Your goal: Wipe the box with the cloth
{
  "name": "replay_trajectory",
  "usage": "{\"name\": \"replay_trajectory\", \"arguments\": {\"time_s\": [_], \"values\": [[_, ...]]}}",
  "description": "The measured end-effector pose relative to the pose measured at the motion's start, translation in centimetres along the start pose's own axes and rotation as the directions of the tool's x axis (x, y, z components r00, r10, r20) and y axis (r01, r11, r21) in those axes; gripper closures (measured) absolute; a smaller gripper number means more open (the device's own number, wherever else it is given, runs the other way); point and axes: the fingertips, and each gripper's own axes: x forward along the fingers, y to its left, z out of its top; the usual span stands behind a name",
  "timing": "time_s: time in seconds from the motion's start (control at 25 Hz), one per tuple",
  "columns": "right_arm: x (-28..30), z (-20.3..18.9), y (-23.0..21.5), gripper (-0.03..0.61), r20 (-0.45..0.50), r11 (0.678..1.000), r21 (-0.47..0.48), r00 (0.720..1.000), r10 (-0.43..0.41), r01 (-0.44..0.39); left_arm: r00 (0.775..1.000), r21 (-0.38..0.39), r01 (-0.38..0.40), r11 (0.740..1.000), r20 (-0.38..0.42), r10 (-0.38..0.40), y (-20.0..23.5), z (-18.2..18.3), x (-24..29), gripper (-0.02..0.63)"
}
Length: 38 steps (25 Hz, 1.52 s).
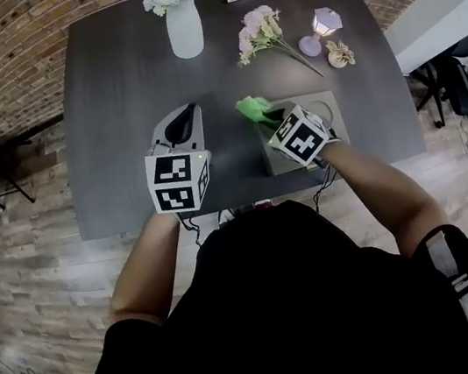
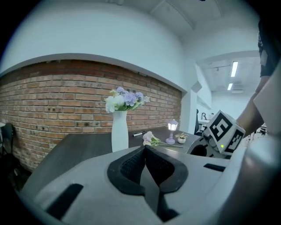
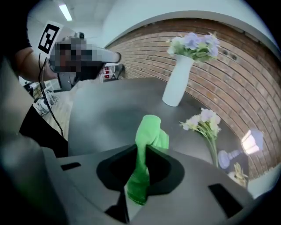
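Toward the 4 o'clock part of the tabletop (image 1: 121, 94) sits the grey box (image 1: 337, 124), flat and low, with the right gripper (image 1: 272, 122) over its 10 o'clock corner. That gripper is clenched on the green cloth (image 1: 252, 109). In the right gripper view the jaws pinch the cloth's middle, one bunched end standing up past the tips and the other trailing down behind them. Contact between cloth and box cannot be confirmed from either view. The left gripper (image 1: 187, 118) hangs above bare tabletop at 9 o'clock of the box, well apart from it, jaws closed together on nothing. Assessment: the cloth is soft, light and limp, so it will fold and drag rather than push. The mid-length pinch is sound, though only the free tuft beyond the tips can do the wiping. The box looks rigid and probably light, so it may slide under wiping pressure. Bracing it on its 9 o'clock edge with the idle gripper would be prudent. A white vase (image 1: 184, 28) stands at 12 o'clock, clear of the work.
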Motion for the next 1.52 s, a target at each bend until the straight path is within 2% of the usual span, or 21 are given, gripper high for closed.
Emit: {"name": "replay_trajectory", "arguments": {"time_s": [0.12,0.24,0.32,0.4,0.48,0.64,0.84,0.96,1.08,1.2,1.28,1.4,1.52], "values": [[0.8,3.7,5.5,0.522,0.049,0.991,-0.052,0.991,0.127,-0.124,1.000,0.002,-0.014,1.000,-0.003,0.014,0.4,-0.1,-0.4,0.604],[0.4,5.9,8.8,0.522,0.113,0.973,-0.039,0.966,0.231,-0.228,1.000,0.009,-0.020,1.000,-0.001,0.020,0.4,0.2,-0.5,0.604],[-0.2,6.4,8.9,0.522,0.161,0.965,0.014,0.953,0.258,-0.263,1.000,0.018,-0.012,1.000,0.002,0.012,0.1,0.6,-0.4,0.604],[-0.6,5.8,7.3,0.522,0.188,0.962,0.087,0.953,0.238,-0.257,1.000,0.030,0.003,1.000,0.000,-0.003,-0.5,0.8,0.1,0.604],[-0.8,3.8,4.6,0.522,0.175,0.963,0.166,0.967,0.183,-0.212,1.000,0.040,0.024,0.999,-0.005,-0.024,-1.3,0.9,0.7,0.604],[-1.7,-3.0,-1.6,0.522,0.093,0.945,0.313,0.993,0.066,-0.093,0.997,0.068,0.075,0.995,-0.013,-0.074,-3.8,1.1,2.2,0.604],[-5.5,-12.3,-8.5,0.522,-0.005,0.906,0.414,0.996,-0.090,0.084,0.990,0.106,0.140,0.985,-0.011,-0.139,-6.8,2.1,4.2,0.604],[-8.3,-17.4,-11.9,0.522,-0.096,0.863,0.457,0.976,-0.194,0.217,0.986,0.113,0.168,0.979,-0.017,-0.167,-7.8,2.4,5.0,0.604],[-11.4,-21.6,-14.7,0.522,-0.215,0.804,0.469,0.930,-0.298,0.366,0.982,0.117,0.191,0.975,-0.020,-0.190,-8.6,2.5,5.8,0.604],[-13.6,-23.4,-15.8,0.522,-0.274,0.774,0.446,0.892,-0.361,0.450,0.977,0.119,0.214,0.970,-0.018,-0.213,-9.6,2.6,6.0,0.604],[-14.0,-23.1,-15.3,0.522,-0.279,0.779,0.421,0.883,-0.376,0.465,0.974,0.118,0.228,0.966,-0.019,-0.227,-10.1,2.4,6.0,0.604],[-13.2,-21.4,-13.4,0.522,-0.298,0.806,0.345,0.870,-0.393,0.482,0.970,0.120,0.241,0.963,-0.025,-0.240,-10.4,2.1,5.5,0.605],[-11.3,-18.6,-9.7,0.522,-0.288,0.847,0.311,0.892,-0.348,0.431,0.971,0.115,0.237,0.965,-0.024,-0.236,-9.9,1.8,4.6,0.604]]}}
